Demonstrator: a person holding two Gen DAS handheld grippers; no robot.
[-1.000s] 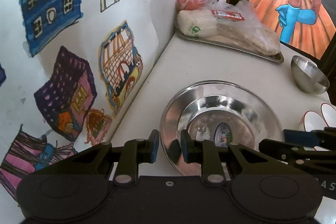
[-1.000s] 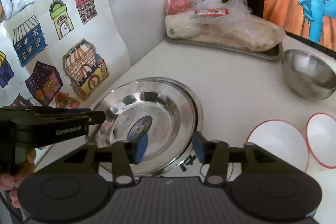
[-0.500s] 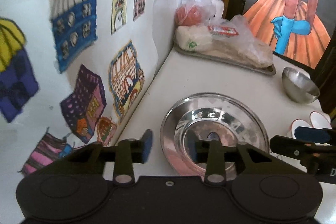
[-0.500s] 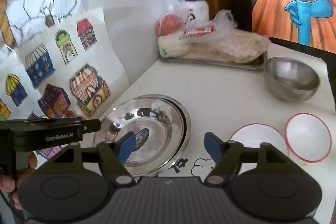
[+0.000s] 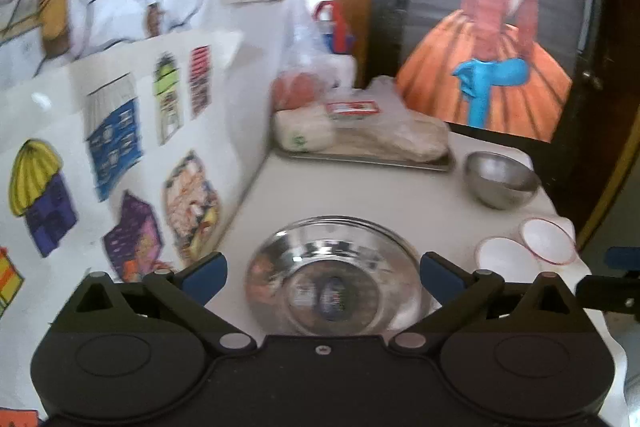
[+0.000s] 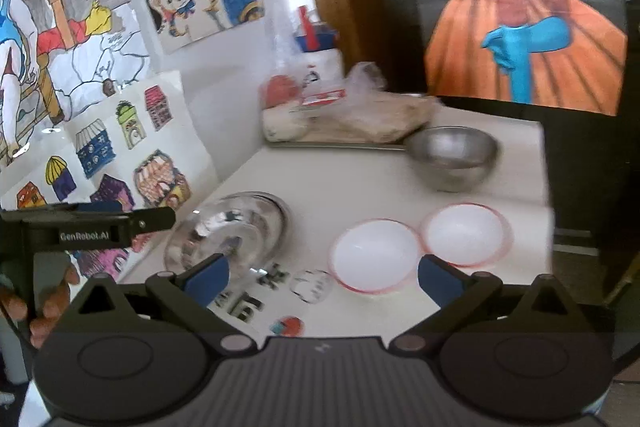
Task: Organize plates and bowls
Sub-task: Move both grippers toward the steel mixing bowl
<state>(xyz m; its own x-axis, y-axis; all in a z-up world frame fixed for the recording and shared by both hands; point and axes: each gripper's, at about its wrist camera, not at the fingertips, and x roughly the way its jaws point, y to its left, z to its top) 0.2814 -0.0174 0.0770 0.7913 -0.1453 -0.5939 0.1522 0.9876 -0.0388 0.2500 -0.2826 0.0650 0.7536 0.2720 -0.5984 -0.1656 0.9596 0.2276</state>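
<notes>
Both claws (left (image 5: 323,274), right (image 6: 323,274)) opening, pulled back from steel plates (image 5: 334,275).

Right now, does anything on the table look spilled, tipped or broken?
Nothing stands out. The steel plates sit nested and flat, the steel bowl and both white bowls stand upright, and no spill shows.

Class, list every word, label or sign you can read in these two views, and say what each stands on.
"GenRobot.AI": white letters on the side of the left tongs, right wrist view.
Red label on the bagged food: print too blurred to read.
Black characters printed on the tablecloth: blurred and partly hidden, unreadable.
Marks on the white jug: too small to read.
Wall drawings: no readable words.
</notes>
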